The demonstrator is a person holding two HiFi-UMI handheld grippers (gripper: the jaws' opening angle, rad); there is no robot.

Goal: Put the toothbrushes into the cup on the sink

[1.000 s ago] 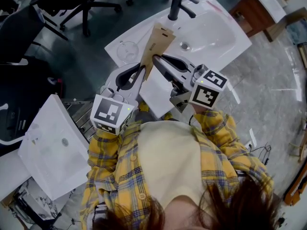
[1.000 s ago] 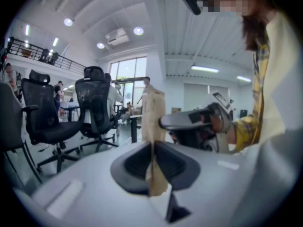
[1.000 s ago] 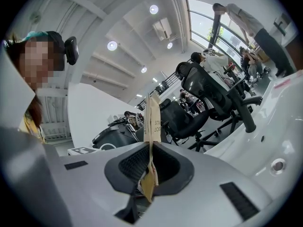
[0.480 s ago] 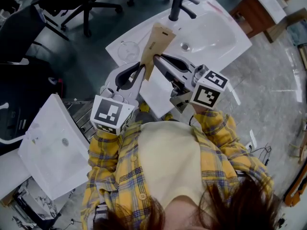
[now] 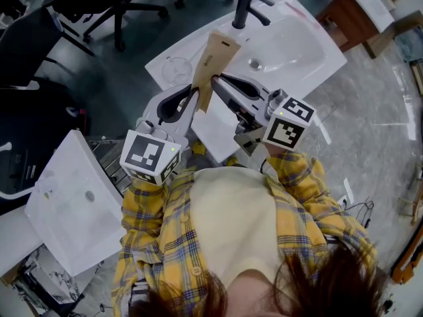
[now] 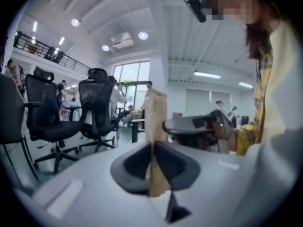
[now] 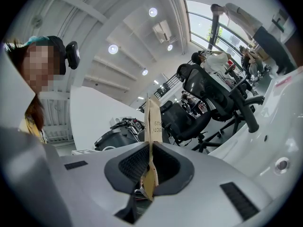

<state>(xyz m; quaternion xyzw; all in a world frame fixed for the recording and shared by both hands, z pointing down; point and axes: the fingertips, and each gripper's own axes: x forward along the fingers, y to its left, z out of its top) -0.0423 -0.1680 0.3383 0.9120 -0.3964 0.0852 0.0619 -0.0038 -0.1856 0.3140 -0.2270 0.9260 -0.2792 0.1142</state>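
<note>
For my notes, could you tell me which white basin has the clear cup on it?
The basin ahead of the person, with the black tap; the clear cup stands at its left corner. The lower-left basin has neither.

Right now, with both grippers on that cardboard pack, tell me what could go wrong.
Both the left gripper and right gripper pinch only the lower end of the cardboard toothbrush pack; it could slip or tear, dropping into the sink. The glass cup stands near the sink's edge, beside the pack; a jerk might knock it off.
</note>
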